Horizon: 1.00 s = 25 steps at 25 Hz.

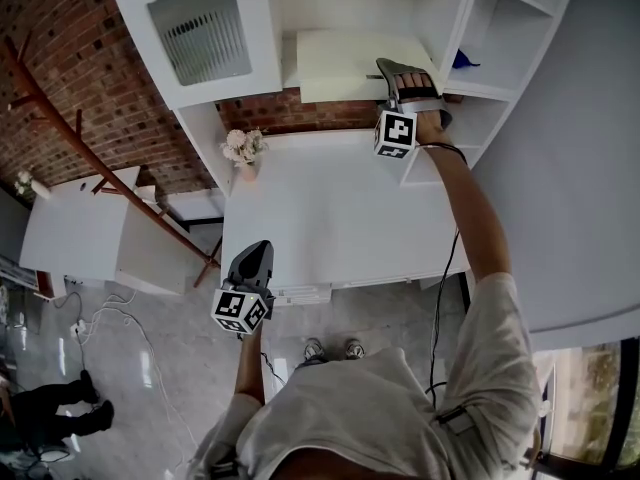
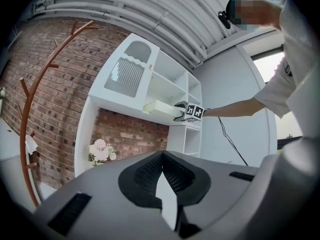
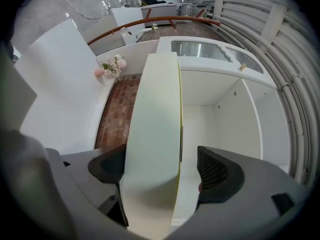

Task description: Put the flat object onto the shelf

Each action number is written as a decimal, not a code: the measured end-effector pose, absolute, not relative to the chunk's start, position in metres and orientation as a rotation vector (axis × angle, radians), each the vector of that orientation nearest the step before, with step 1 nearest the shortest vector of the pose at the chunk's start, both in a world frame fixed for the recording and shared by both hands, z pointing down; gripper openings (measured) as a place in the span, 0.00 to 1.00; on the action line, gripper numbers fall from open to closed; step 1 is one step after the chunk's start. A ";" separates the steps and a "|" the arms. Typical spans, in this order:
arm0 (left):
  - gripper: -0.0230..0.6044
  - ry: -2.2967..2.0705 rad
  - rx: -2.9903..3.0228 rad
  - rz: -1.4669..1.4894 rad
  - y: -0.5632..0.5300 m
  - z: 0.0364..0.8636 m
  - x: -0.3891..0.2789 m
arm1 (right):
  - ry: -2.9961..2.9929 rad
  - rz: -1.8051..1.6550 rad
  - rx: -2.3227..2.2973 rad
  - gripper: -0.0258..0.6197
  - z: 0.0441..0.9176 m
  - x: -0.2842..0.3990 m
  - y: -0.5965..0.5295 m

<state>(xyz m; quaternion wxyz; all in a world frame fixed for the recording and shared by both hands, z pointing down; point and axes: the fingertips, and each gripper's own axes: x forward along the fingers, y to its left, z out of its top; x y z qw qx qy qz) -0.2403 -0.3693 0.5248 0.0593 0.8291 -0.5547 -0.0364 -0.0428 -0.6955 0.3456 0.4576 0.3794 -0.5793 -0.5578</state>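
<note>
Flat object (image 1: 350,65) is seen resting on the shelf (image 2: 130,115) between the right gripper's (image 1: 400,76) parted jaws; the left gripper's (image 1: 255,253) jaws are closed, empty.

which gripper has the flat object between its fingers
The right gripper, up at the shelf; the flat object stands between its open fingers. The left gripper is shut, empty.

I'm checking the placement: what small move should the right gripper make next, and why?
Probably draw the right gripper straight back. Its jaws stand apart around the flat board, which already lies on the shelf, with a gap at one pad.
</note>
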 end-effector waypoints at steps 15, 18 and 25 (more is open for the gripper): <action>0.06 -1.593 2.578 -0.106 -0.375 0.522 -0.207 | -1.396 -1.522 0.987 0.24 0.335 -0.035 -0.647; 0.06 -1.592 2.576 -0.104 -0.375 0.523 -0.207 | -1.390 -1.529 0.994 0.14 0.336 -0.037 -0.648; 0.06 -1.614 2.572 -0.113 -0.379 0.520 -0.213 | -1.382 -1.501 0.988 0.13 0.339 -0.041 -0.662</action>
